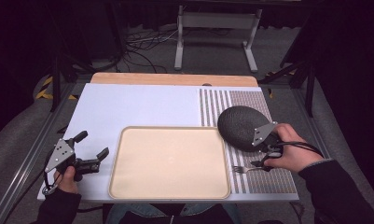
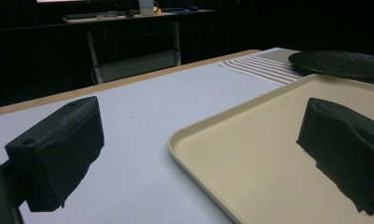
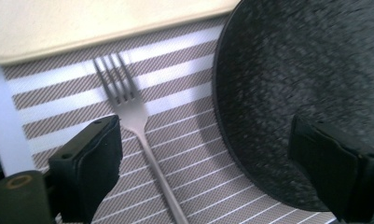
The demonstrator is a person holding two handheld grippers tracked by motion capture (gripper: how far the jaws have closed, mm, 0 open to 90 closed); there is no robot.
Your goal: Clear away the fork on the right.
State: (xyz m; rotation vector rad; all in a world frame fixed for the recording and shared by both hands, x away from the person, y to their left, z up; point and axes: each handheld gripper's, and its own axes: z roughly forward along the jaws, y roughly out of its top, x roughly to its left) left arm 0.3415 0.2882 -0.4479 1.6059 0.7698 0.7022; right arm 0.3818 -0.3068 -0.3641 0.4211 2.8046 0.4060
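Fork point(image 3: 133, 116) is being straddled loosely by the spread right gripper point(image 3: 212, 163), between tray point(image 3: 82, 28) edge and plate point(image 3: 306, 93) rim. Left gripper point(image 1: 92, 149) is being held released beside the tray's rim.

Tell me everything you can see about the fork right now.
The fork is plain matte silver metal, with four tines and a slim straight handle. It lies flat on the striped placemat, tines pointing toward the cream tray, beside the dark speckled plate without touching it. The open right tongs straddle its handle, touching nothing.
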